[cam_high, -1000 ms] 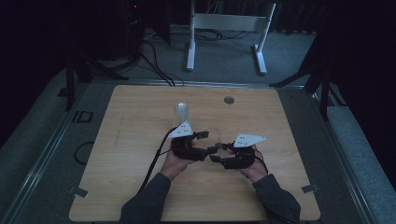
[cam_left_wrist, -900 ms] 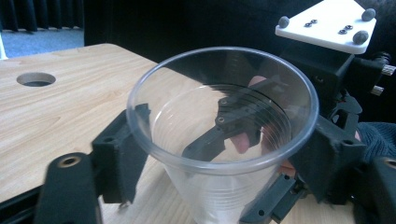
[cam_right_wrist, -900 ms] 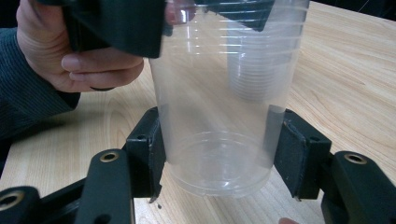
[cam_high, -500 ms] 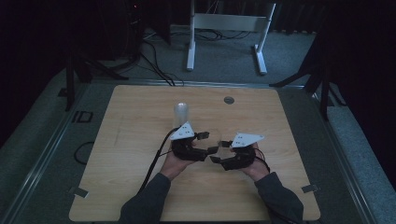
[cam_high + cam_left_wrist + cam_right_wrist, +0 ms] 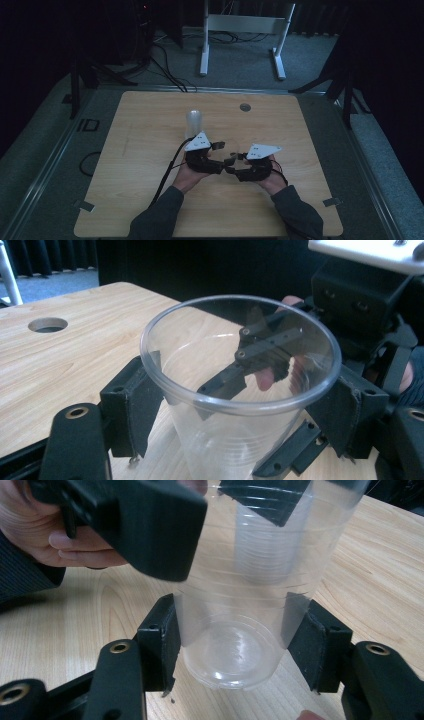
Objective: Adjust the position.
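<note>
Nearest the camera in the high view, two dark sleeves enter from the bottom edge, each hand carrying a gripper over the near middle of the wooden table (image 5: 140, 150). The left gripper (image 5: 220, 157) and the right gripper (image 5: 235, 162) point toward one another, their tips almost meeting, each topped by a grey three-cornered plate.

Between them sits a clear plastic cup (image 5: 240, 390), barely discernible from above. In the left gripper view, the left gripper (image 5: 240, 415) has its black jaws set on either side of the cup just below the rim, the pads pressed to the wall; these jaws have just been opening a little, with the cup between them. In the right gripper view, the right gripper (image 5: 232, 645) clasps the same clear plastic cup (image 5: 240, 645) near its base, both pads against the wall; its jaws have just been closing onto it. The cup's base hangs just above the tabletop, tilted toward that camera.

Farther back on the table, just beyond the left gripper, a stack of clear cups (image 5: 195, 122) stands upright. Beyond it, near the far edge, lies a round cable hole (image 5: 245, 107). Past the table, a white desk frame (image 5: 240, 30) stands on the grey floor.
</note>
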`<state>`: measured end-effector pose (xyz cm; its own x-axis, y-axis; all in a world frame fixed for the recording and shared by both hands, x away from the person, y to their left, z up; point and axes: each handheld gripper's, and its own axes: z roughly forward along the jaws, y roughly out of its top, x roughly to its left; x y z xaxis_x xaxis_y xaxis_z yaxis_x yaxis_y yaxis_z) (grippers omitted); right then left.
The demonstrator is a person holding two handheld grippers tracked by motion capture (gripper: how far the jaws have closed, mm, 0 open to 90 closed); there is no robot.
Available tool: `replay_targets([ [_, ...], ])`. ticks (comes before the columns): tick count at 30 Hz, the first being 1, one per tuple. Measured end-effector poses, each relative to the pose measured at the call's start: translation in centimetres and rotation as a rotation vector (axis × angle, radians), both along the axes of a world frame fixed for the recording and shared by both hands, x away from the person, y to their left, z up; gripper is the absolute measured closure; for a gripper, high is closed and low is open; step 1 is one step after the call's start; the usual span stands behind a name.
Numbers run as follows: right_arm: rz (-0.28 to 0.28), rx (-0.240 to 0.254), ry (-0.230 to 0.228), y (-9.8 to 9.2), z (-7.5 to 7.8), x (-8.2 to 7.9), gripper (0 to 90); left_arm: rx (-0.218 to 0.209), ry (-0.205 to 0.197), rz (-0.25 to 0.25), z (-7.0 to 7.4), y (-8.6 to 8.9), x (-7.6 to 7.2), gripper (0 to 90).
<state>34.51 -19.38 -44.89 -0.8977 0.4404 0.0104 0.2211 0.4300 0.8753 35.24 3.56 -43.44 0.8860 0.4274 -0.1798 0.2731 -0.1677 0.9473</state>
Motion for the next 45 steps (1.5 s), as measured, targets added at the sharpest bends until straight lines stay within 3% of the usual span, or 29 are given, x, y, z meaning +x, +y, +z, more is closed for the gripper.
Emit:
replay_targets([
  [4,-0.002,0.007,-0.003,0.1,-0.1,0.0,42.5,-0.030,0.010,0.006,0.1,0.0,0.1,24.8],
  [20,-0.011,0.004,0.007,-0.1,0.0,0.1,35.8,-0.014,-0.017,0.025,0.0,-0.1,-0.1,28.0],
  [22,-0.024,0.006,0.012,-0.3,0.0,0.1,30.3,-0.010,-0.027,0.041,0.0,0.0,-0.1,28.1],
  [30,-0.059,0.022,0.017,-0.8,0.2,0.3,23.8,-0.001,-0.041,0.075,0.1,0.1,-0.2,28.4],
  [39,-0.088,0.032,0.014,-1.5,0.4,0.3,21.2,0.011,-0.054,0.103,0.1,0.3,-0.1,28.4],
  [45,-0.106,0.041,0.008,-2.2,0.7,0.3,20.6,0.012,-0.069,0.154,0.1,0.5,0.0,28.4],
])
